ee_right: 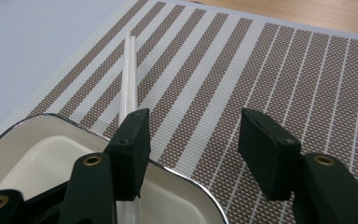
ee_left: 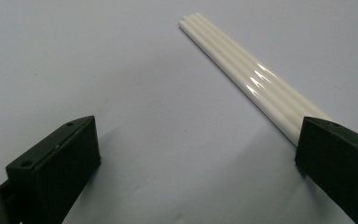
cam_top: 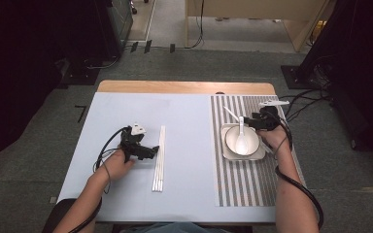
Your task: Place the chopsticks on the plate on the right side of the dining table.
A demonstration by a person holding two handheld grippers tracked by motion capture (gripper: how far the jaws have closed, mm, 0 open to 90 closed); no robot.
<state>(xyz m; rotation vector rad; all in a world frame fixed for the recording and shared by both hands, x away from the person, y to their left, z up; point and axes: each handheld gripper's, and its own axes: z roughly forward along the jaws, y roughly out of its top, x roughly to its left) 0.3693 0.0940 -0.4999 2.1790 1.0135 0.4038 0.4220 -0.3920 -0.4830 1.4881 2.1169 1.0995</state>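
Hovering my open left claw (ee_left: 196,158) beside glossy, probably slippery chopsticks (ee_left: 251,79); right claw (ee_right: 193,149) stands open; I'd pinch mid-length.

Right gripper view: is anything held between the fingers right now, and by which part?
Nothing is held. The right gripper is open; the pair of white chopsticks rests on the plate rim beside one of its fingers, not clamped.

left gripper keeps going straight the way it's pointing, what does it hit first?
Most likely the white chopsticks. The left gripper stands open over bare blue table, and the bundle runs past its right-hand jaw. Straight ahead between the jaws looks free, though depth is unclear.
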